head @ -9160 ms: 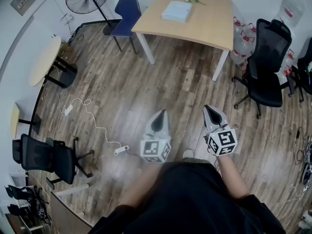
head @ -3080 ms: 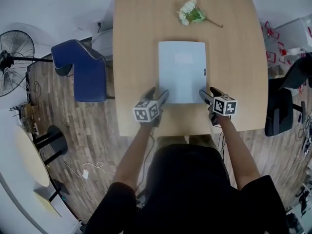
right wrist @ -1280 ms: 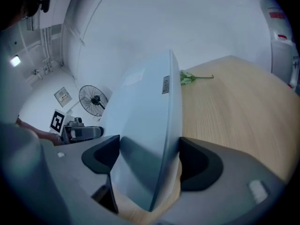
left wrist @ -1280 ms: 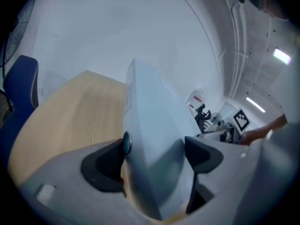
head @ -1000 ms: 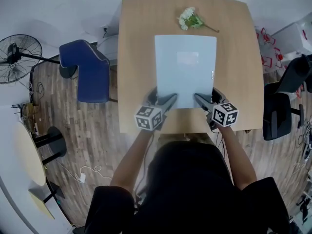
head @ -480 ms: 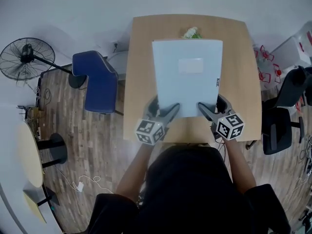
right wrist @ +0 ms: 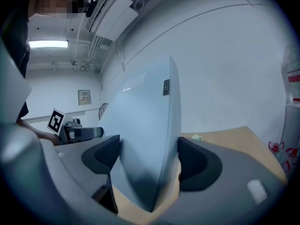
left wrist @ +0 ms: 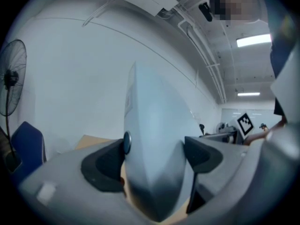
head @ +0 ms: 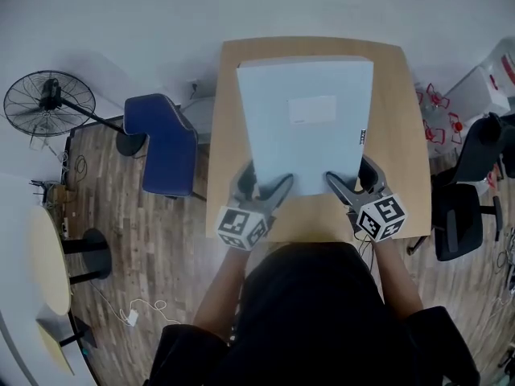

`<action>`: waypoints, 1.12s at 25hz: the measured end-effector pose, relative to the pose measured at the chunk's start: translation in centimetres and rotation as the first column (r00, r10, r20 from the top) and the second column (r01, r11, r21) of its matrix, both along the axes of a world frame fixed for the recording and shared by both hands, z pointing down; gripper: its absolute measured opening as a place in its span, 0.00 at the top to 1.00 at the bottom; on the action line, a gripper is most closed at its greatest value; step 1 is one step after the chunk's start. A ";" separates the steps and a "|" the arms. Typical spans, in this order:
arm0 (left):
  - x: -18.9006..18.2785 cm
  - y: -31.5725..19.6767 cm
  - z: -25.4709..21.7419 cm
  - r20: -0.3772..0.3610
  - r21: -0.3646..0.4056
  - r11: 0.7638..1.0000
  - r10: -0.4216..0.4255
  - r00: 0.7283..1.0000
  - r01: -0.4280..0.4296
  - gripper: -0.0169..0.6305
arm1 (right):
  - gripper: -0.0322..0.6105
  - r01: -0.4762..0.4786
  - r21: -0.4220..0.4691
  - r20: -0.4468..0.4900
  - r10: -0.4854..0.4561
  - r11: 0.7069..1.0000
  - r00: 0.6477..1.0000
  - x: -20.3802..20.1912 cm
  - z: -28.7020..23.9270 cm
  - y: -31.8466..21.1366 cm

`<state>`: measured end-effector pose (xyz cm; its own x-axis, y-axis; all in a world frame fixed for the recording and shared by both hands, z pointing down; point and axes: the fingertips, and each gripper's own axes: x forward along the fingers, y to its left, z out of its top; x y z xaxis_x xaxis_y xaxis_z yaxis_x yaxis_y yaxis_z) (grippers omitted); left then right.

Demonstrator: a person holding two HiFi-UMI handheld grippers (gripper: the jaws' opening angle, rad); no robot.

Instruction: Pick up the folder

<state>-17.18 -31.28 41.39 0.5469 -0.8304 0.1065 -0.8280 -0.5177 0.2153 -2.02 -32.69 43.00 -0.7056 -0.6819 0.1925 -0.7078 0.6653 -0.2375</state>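
The pale blue folder [head: 306,123] hangs lifted above the wooden table [head: 402,167], its far edge tipped up toward me. My left gripper [head: 264,190] is shut on its near left corner and my right gripper [head: 349,185] is shut on its near right corner. In the left gripper view the folder [left wrist: 152,158] stands on edge between the two dark pads [left wrist: 105,165]. The right gripper view shows the folder [right wrist: 143,149] clamped the same way, with the pads [right wrist: 194,163] pressed against both faces. A small label sits on the folder's upper face.
A blue chair [head: 165,147] stands left of the table, with a standing fan [head: 48,103] further left. A black office chair [head: 459,215] is at the right, water bottles [head: 503,71] behind it. A small flower [right wrist: 197,137] lies on the table, hidden by the folder in the head view.
The folder has risen further off the table and tilted up more, now covering the flower in the head view. Both grippers stayed shut on its near corners and moved slightly toward me.
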 end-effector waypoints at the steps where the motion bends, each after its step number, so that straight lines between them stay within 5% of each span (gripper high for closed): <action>1: -0.1 0.0 -0.4 0.005 0.009 1.000 0.004 1.000 -0.004 0.35 | 0.34 -0.004 0.008 0.002 0.004 1.000 1.000 -0.1 -0.3 0.1; 11: -0.8 0.5 -2.3 0.028 0.064 0.997 0.030 0.999 -0.031 0.35 | 0.34 -0.026 0.051 -0.018 0.027 0.998 0.999 -0.9 -2.2 0.9; 28: -0.8 -0.1 -3.6 -0.049 0.068 0.997 0.052 0.997 -0.049 0.35 | 0.35 -0.052 0.118 -0.030 0.056 0.992 0.998 -0.7 -4.5 0.7</action>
<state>-18.01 -31.37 37.83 0.5915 -0.8060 0.0231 -0.7895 -0.5731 0.2199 -2.75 -31.95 38.47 -0.6613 -0.7383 0.1323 -0.7500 0.6473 -0.1361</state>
